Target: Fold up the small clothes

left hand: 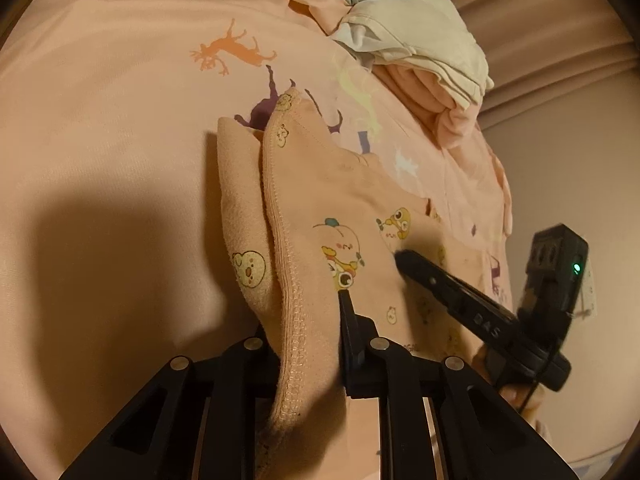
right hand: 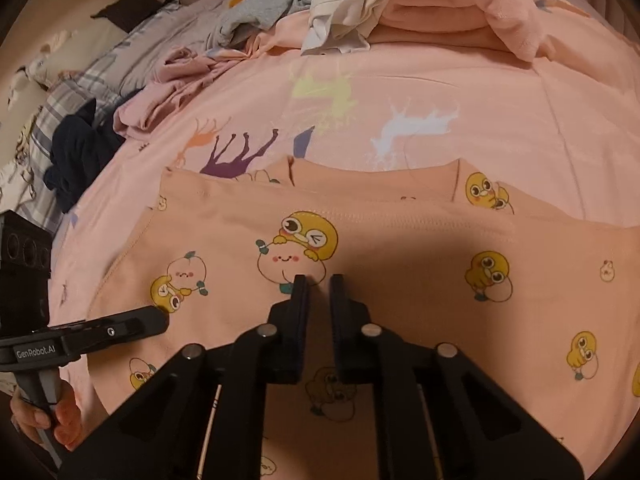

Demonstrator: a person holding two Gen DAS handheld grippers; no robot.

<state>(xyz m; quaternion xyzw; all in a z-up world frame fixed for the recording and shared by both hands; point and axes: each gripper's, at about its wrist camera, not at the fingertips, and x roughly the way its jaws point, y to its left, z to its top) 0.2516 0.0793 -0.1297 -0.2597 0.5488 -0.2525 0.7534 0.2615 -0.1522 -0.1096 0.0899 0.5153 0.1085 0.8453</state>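
A small peach-coloured garment (right hand: 400,280), printed with yellow cartoon ducks and round peach figures, is lying spread on a pink bedspread (right hand: 460,92) that is carrying animal silhouettes in purple, orange, white and pale green. The garment is sitting at the near edge of the bed, filling most of the lower half of the right wrist view. The left gripper (left hand: 308,320) is clamping a raised fold of this garment: a stitched hem is running up between its black fingers, and the cloth is standing lifted off the bedspread in a ridge along the garment's left side. In the right wrist view the same tool is showing at the left edge, with a hand (right hand: 48,416) wrapping its handle. The right gripper (right hand: 318,280) is pointing down at the middle of the garment, its tips resting at a printed peach figure; its fingers are standing nearly together with only a narrow slot between them, and it is not clear whether any cloth is pinched in that slot. Toward the far edge of the bed, a stack of folded clothes (right hand: 420,8) in cream and pink is sitting well apart from the garment. At the far left corner, loose clothes (right hand: 160,80) in grey, pink and dark blue are lying in a rumpled heap.
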